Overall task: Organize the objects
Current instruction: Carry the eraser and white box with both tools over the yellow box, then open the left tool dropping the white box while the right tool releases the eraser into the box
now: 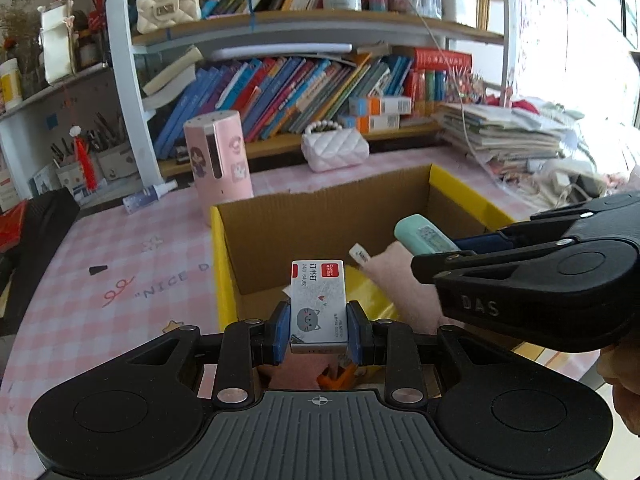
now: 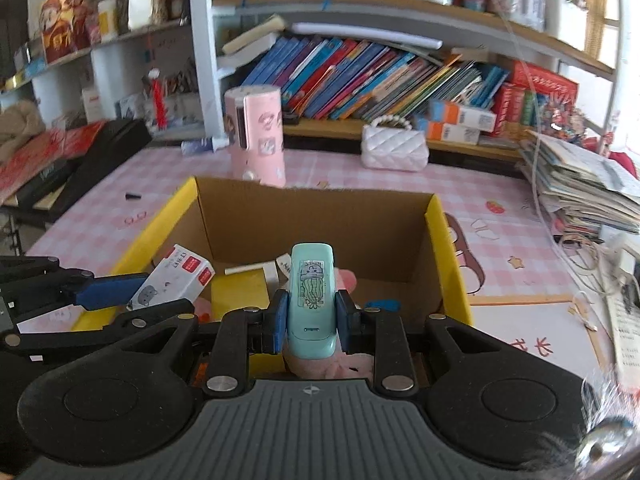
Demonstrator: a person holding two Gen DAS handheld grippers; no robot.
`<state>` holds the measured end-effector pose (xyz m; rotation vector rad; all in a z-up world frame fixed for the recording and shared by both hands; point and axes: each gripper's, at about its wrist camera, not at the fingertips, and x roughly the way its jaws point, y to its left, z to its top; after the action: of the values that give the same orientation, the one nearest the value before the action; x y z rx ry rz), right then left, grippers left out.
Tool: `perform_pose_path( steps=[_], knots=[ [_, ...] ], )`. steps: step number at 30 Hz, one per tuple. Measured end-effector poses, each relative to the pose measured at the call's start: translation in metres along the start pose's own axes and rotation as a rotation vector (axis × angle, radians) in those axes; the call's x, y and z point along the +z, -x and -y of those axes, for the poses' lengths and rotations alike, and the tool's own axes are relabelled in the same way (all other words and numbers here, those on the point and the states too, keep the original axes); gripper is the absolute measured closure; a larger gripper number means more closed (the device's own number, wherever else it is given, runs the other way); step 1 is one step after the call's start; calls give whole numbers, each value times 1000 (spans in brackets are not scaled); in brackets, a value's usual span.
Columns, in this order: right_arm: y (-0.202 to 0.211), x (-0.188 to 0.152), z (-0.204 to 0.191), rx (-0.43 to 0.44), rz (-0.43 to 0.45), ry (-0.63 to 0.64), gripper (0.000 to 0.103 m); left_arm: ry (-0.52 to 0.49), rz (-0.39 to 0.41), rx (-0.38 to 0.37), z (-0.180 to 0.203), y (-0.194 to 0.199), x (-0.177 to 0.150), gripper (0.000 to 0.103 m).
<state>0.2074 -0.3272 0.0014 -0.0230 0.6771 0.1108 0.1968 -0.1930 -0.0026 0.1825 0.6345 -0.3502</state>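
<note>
Midway, by my read: the cardboard box [image 2: 320, 216] on the counter [image 1: 120, 248] already holds a pink plush and a few small bits. Your left claw [image 1: 319, 326] is clenched on the staple box [image 1: 318, 306], your right claw [image 2: 311, 318] on the mint stapler [image 2: 312, 300]. Both tilt down over the box's near edge; neither item is dropped in yet.

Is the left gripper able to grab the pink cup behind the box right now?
Probably not. The left gripper is shut on a staple box, and the cardboard box stands between it and the pink cup.
</note>
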Motion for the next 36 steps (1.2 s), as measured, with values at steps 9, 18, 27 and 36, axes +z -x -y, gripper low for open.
perform_pose_path(
  steps=[9, 18, 27, 36],
  knots=[
    [-28, -6, 8, 32, -72, 31, 80, 3, -32, 27, 3, -14, -4, 74],
    [-38, -7, 12, 55, -94, 35, 80, 18, 29, 74, -1, 4, 2, 66],
    [-41, -6, 8, 71, -106, 73, 80, 111, 109, 145, -16, 41, 6, 47],
    [-35, -12, 3, 79, -128, 82, 79, 184, 131, 244, -36, 72, -7, 26]
  ],
)
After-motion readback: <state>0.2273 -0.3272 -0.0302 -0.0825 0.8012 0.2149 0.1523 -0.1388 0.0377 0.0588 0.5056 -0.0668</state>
